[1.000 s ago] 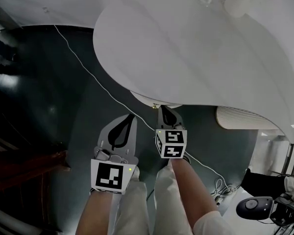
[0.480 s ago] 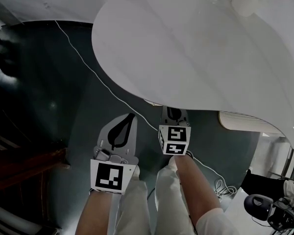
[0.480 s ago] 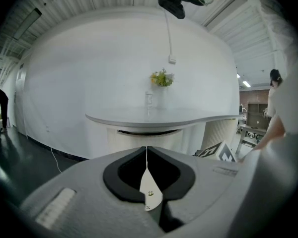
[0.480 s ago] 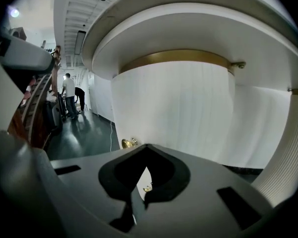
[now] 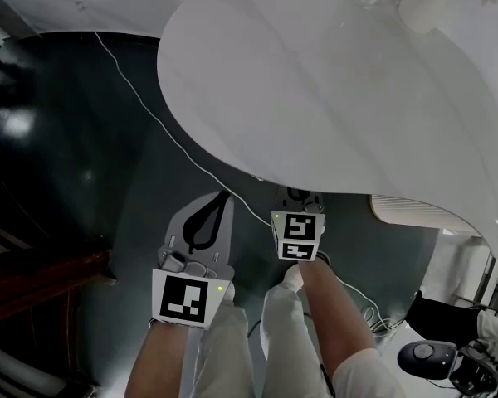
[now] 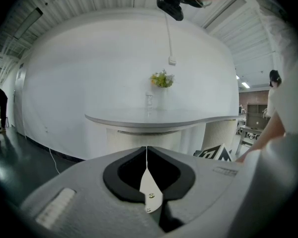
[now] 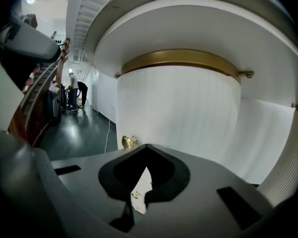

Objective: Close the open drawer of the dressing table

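Both forearms being extended forward and down over dark floor. On person's left, left gripper being held level, short of white bench edge; fingers being pressed together, nothing between them. Farther forward, right gripper being held with tips tucked under bench overhang; fingers likewise together, empty. Curved white drawer with brass knob being faced close ahead of right fingers; contact not discernible.
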### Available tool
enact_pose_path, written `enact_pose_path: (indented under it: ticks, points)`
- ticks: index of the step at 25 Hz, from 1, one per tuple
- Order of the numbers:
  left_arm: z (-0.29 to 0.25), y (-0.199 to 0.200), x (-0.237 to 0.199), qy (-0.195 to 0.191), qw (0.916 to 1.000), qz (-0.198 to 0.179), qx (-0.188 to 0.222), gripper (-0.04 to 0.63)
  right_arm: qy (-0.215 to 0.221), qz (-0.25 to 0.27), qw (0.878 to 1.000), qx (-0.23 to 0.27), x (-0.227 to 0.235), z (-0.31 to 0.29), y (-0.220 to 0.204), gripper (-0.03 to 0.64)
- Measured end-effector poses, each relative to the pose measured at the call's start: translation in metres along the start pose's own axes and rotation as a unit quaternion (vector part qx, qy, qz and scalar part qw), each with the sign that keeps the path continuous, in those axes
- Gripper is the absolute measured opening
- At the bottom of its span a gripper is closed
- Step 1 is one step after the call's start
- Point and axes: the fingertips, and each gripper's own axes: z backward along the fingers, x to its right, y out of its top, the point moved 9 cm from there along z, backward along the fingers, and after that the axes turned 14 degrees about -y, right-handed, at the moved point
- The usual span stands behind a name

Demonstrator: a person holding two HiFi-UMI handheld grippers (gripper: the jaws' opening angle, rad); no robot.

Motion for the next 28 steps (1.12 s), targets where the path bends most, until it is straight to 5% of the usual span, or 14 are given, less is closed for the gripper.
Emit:
enact_pose_path:
  ticks: [12, 28]
  points:
    - [0.013, -0.003, 0.002, -0.002, 1.0, -0.004, 0.004, 0.018, -0.016, -0.001, 1.0, -0.004, -0.005, 0.006, 0.005, -0.005]
    - [0.047, 0.032, 0.02, -0.03, 0.999, -0.02, 0.027, 0.018, -0.022, 0.004, 1.0, -0.008, 0.0, 0.085, 0.044, -0.005]
